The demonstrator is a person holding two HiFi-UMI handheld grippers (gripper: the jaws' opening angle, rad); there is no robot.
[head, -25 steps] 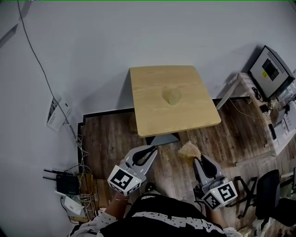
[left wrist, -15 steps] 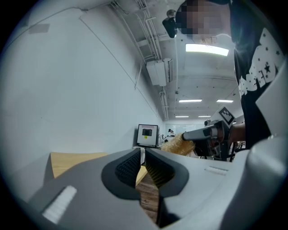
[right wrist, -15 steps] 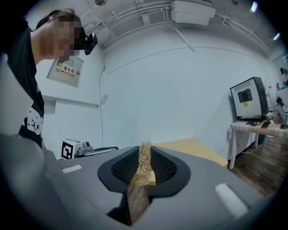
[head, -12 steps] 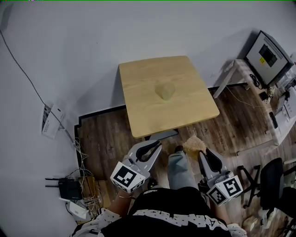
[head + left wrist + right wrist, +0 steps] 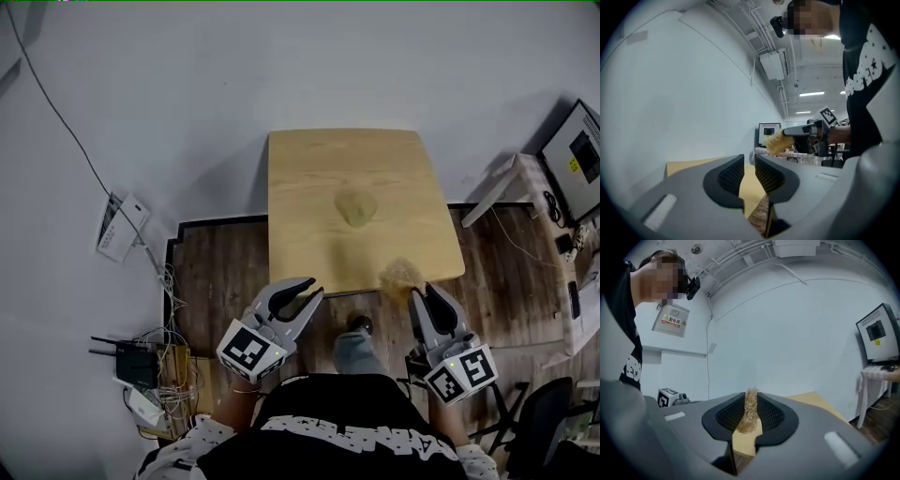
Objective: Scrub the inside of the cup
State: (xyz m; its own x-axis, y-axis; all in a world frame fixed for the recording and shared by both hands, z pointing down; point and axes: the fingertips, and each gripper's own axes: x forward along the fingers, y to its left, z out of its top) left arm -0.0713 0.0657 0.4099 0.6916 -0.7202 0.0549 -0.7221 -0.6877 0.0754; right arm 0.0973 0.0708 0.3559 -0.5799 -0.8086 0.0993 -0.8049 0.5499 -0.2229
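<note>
Wooden worktop [image 5: 309, 178] carried one cup [image 5: 356, 207], near its middle and well apart from both grippers. The right gripper [image 5: 424, 292] was clamped on one straw-coloured scrubber [image 5: 403, 275] over the near edge. The left gripper [image 5: 298, 287] was empty, its jaws a narrow slit that had just been opening. The count was two grippers, one cup and one scrubber. Unheld, the light-looking cup would probably slide or tip if the scrubber pushed in first. The narrow left jaws might also knock its wall rather than straddle it.
</note>
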